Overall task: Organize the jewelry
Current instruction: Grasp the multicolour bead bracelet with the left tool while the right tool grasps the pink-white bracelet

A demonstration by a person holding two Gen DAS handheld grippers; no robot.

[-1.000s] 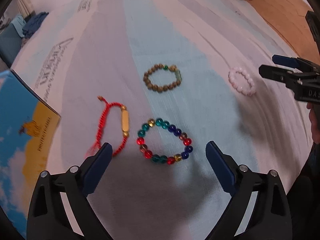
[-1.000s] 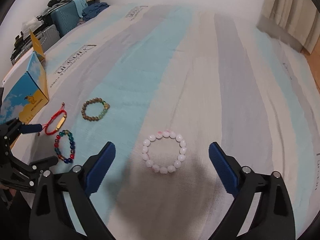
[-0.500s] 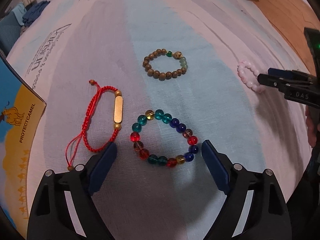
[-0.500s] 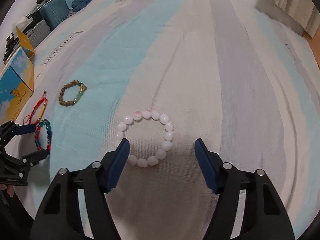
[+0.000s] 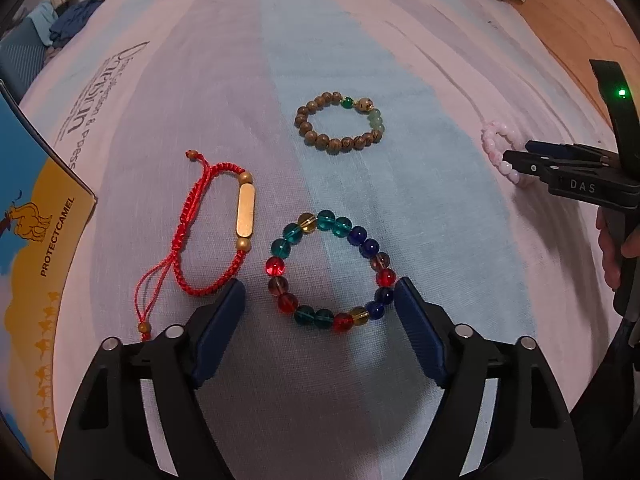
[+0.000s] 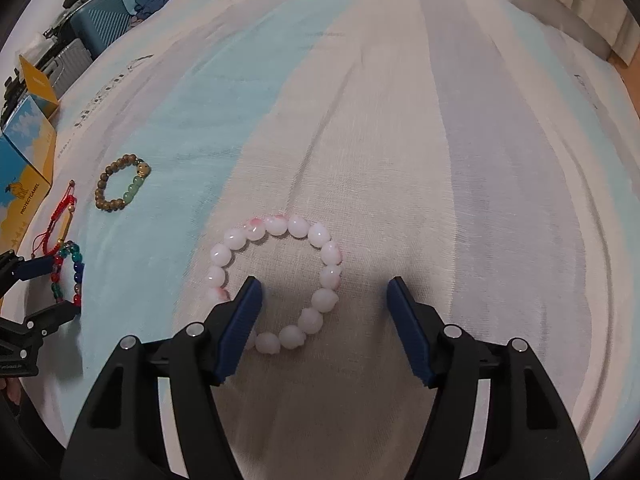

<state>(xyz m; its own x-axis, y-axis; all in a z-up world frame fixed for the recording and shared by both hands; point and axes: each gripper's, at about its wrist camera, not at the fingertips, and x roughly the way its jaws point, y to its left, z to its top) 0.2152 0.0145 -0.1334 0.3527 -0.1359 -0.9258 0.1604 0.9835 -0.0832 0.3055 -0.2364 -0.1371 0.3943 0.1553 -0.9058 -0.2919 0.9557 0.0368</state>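
Several bracelets lie on a striped sheet. My left gripper [image 5: 320,292] is open, its fingers on either side of the near edge of a multicoloured glass-bead bracelet [image 5: 370,247]. A red cord bracelet [image 5: 244,210] lies just left of it and a brown wooden-bead bracelet [image 5: 320,140] beyond. My right gripper [image 6: 323,290] is open around the right half of a white-pink bead bracelet [image 6: 320,234], its left finger inside the ring. In the left wrist view the right gripper [image 5: 520,156] covers part of that bracelet [image 5: 494,142].
A blue and yellow box [image 5: 36,216] stands at the left edge of the sheet [image 5: 360,40], also in the right wrist view [image 6: 24,168]. Suitcases and clothes [image 6: 104,20] sit beyond the bed's far left. Wooden floor [image 5: 580,12] shows at the right.
Both grippers have moved forward and down and narrowed. The left now flanks the multicoloured bracelet; the right now has its left finger inside the white-pink bracelet.
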